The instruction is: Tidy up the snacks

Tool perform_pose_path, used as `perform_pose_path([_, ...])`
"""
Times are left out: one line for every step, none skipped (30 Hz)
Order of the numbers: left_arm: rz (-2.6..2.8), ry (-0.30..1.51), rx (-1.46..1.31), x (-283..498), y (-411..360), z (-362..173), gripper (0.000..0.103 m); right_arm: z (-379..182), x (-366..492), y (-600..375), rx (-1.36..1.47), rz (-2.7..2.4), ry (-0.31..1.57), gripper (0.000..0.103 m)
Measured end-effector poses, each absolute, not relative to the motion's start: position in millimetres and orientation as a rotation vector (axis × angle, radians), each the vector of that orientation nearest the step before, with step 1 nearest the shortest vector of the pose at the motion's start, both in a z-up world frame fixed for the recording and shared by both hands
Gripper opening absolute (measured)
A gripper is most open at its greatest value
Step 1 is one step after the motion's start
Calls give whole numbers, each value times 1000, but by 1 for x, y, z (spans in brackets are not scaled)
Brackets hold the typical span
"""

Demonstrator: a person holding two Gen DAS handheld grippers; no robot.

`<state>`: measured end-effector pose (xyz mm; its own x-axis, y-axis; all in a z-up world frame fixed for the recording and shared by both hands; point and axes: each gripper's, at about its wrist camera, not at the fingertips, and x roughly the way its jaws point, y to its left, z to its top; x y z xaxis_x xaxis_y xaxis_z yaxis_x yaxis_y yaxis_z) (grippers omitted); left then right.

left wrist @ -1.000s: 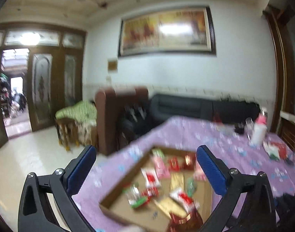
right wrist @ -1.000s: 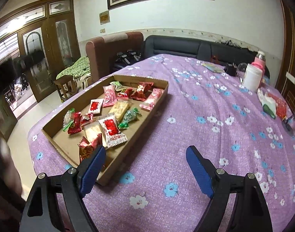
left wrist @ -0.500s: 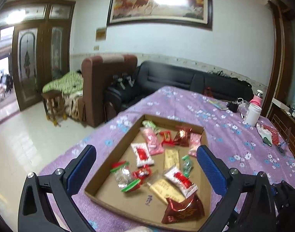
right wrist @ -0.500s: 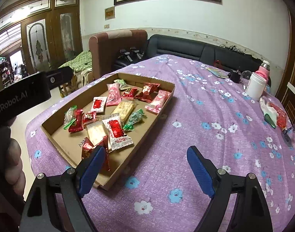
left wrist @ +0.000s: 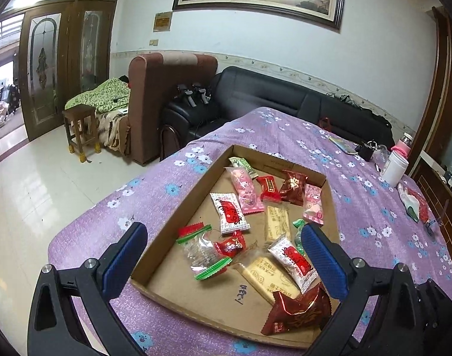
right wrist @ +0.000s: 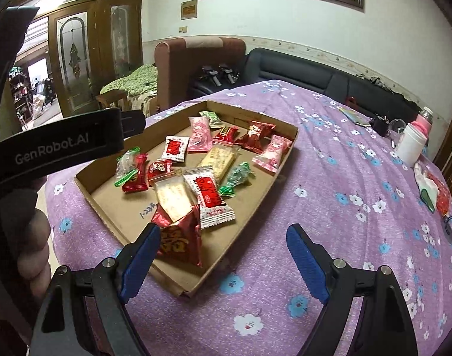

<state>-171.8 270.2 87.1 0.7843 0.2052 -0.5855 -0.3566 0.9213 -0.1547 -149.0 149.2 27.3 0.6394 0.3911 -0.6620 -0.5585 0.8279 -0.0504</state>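
Note:
A shallow cardboard tray [left wrist: 178, 234] [right wrist: 285, 160] lies on the purple flowered tablecloth. It holds several wrapped snacks: red packets [left wrist: 297, 308] [right wrist: 181, 237], white-and-red packets [left wrist: 230, 212] [right wrist: 209, 197], pink packets [left wrist: 245, 190] [right wrist: 272, 152], tan biscuit packs [left wrist: 276, 222] [right wrist: 218, 160] and a green candy [right wrist: 236, 176]. My left gripper [left wrist: 223, 259] is open and empty above the tray's near end. My right gripper [right wrist: 223, 255] is open and empty over the tray's near right corner. The left gripper's body [right wrist: 63, 145] shows at the left in the right wrist view.
A white jar [left wrist: 393, 167] [right wrist: 410, 145], a pink-topped bottle [right wrist: 421, 120], a red-and-white bag [right wrist: 430, 187] and small dark items [right wrist: 378, 126] stand at the table's far right. A black sofa [left wrist: 285, 98], a brown armchair [left wrist: 169, 89] and a wooden stool [left wrist: 80, 130] stand beyond the table.
My left gripper has swung down and closer over the tray, which now fills its view. My right gripper has moved nearer the tray's near corner. Both stay open.

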Motion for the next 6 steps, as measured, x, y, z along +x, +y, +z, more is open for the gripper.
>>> perform_pose_path([303,605,-267,-172,271,87,103,27,-149,149,-259,551,690,90])
perform_pose_path([300,610,-269,-171,272,86,103,27,-149,149,-258,554,691,90])
perform_pose_path([300,616,-271,-172,272,86,103,26,-149,148,-257,556,692,90])
perform_pose_path([303,621,-270,-170,271,86,103,26,-149,148,-255,555,691,90])
perform_pose_path([304,624,-268,-170,270,86,103,27,-148,146,-253,554,691,90])
perform_pose_path([305,631,-264,-169,268,86,103,28,-148,145,-249,553,690,90])
